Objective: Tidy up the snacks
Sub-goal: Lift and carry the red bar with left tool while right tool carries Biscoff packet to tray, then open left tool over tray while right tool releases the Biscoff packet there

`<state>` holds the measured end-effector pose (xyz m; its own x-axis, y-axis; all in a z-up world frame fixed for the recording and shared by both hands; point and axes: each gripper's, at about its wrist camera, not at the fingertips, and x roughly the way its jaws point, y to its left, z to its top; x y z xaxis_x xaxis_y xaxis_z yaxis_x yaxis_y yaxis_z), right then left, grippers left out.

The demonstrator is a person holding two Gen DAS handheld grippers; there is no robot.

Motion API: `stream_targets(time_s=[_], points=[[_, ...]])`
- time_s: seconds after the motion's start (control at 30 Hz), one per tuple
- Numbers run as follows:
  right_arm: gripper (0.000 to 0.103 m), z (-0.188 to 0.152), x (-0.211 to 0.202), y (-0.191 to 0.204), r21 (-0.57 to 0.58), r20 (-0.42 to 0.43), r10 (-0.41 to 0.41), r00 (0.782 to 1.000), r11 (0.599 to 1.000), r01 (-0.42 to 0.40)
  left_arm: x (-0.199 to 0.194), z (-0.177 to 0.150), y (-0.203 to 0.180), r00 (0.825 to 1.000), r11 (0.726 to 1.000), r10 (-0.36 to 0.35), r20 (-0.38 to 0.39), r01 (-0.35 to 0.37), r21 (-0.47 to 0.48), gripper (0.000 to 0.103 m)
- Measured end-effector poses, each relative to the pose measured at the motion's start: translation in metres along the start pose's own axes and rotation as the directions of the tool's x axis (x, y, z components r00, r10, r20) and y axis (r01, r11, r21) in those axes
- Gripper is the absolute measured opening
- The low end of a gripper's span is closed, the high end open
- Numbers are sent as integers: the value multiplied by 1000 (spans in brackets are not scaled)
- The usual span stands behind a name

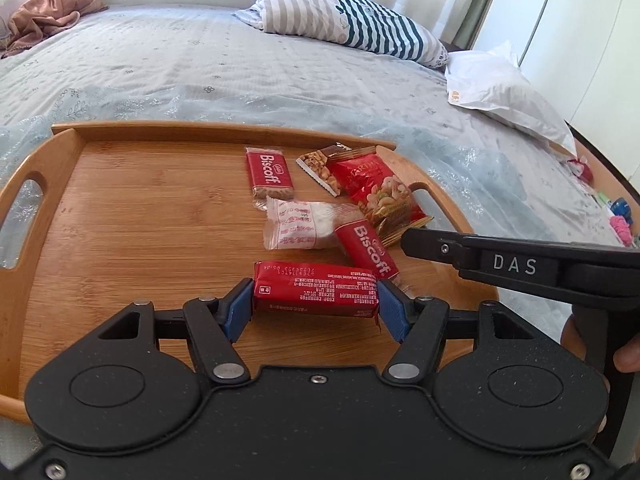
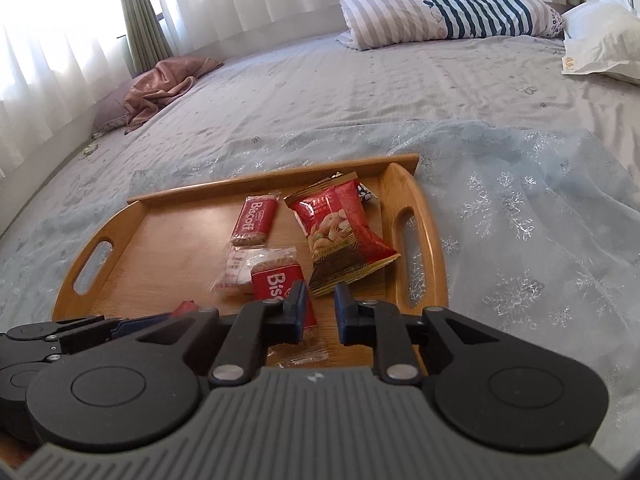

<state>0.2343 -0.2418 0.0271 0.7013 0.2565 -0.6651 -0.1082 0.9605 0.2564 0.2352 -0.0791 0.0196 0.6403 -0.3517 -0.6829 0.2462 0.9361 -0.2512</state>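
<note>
While crosswise, red packet (image 1: 316, 294) (back upward) spans left tongs (image 1: 316, 308).

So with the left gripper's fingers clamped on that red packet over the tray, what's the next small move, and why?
Probably carry the red rectangular snack packet left to the bare part of the wooden bamboo tray and set it down. The left gripper holds it between its fingers, just in front of the crowded cluster around the red Biscoff biscuit packet; the right gripper is open and holds nothing.
</note>
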Motion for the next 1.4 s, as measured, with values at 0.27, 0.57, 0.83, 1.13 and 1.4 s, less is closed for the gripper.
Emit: stream_targets(time_s=[0.27, 0.57, 0.83, 1.13, 1.4], points=[[62, 1, 21, 28, -101, -60, 30, 998, 994, -36, -9, -4, 9, 1000, 1000, 18, 3, -18, -1, 64], [35, -9, 9, 4, 27, -77, -84, 994, 996, 86, -4, -4, 4, 1000, 1000, -2, 17, 2, 3, 63], [44, -15, -3, -5, 58, -56, -41, 998, 997, 45, -4, -7, -3, 1000, 1000, 2, 29, -3, 29, 79], [57, -11, -32, 4, 26, 15, -14, 1000, 1000, 14, -31, -8, -2, 998, 998, 18, 59, -21, 54, 89], [69, -24, -57, 15, -36, 53, -16, 998, 999, 18, -67, -24, 2, 997, 998, 18, 73, -22, 60, 89]])
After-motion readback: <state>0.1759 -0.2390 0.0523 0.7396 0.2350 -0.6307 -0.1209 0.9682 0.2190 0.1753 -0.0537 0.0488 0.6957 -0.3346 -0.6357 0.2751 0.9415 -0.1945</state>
